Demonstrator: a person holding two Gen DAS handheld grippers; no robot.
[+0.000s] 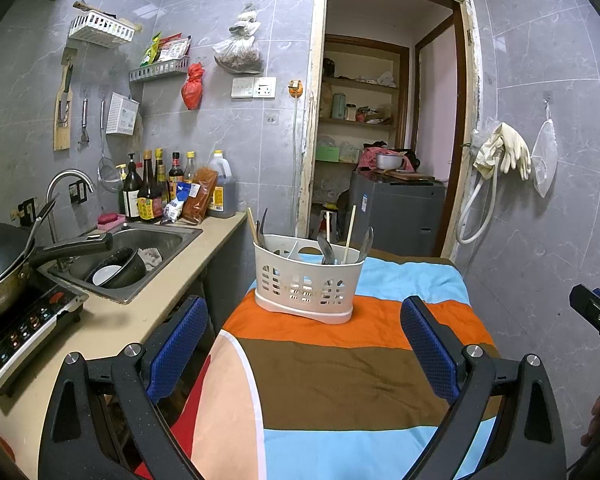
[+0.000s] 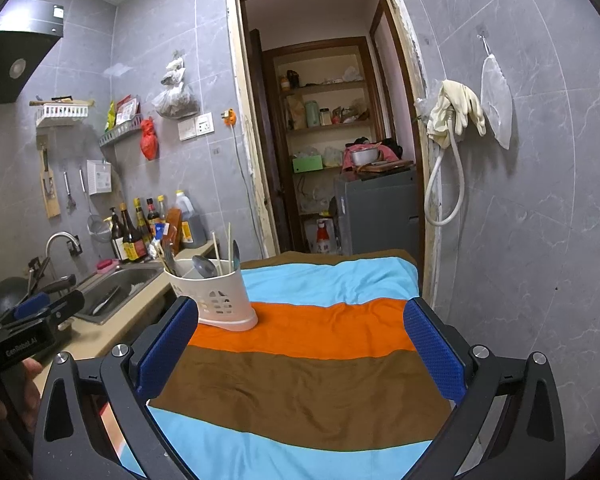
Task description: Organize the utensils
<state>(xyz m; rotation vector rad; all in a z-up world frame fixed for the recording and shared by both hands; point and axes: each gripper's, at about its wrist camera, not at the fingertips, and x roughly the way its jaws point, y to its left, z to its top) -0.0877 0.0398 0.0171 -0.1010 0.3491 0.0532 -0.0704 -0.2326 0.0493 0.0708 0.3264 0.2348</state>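
A white slotted utensil caddy [image 1: 308, 284] stands on the striped cloth [image 1: 340, 368], on its orange band. It holds spoons [image 1: 326, 249], forks and chopsticks [image 1: 349, 234] in separate compartments. My left gripper [image 1: 306, 344] is open and empty, a little short of the caddy. In the right wrist view the caddy [image 2: 216, 296] is at the left, with a spoon [image 2: 204, 266] and chopsticks [image 2: 230, 246] sticking out. My right gripper [image 2: 300, 344] is open and empty over the cloth [image 2: 320, 380], to the right of the caddy. No loose utensils show on the cloth.
A counter [image 1: 148, 312] runs along the left with a sink [image 1: 140, 252] holding bowls, a pan [image 1: 4, 264] on an induction hob [image 1: 24, 328], and bottles [image 1: 152, 188]. An open doorway [image 1: 384, 120] lies behind. The right gripper [image 1: 598, 320] shows at the right edge.
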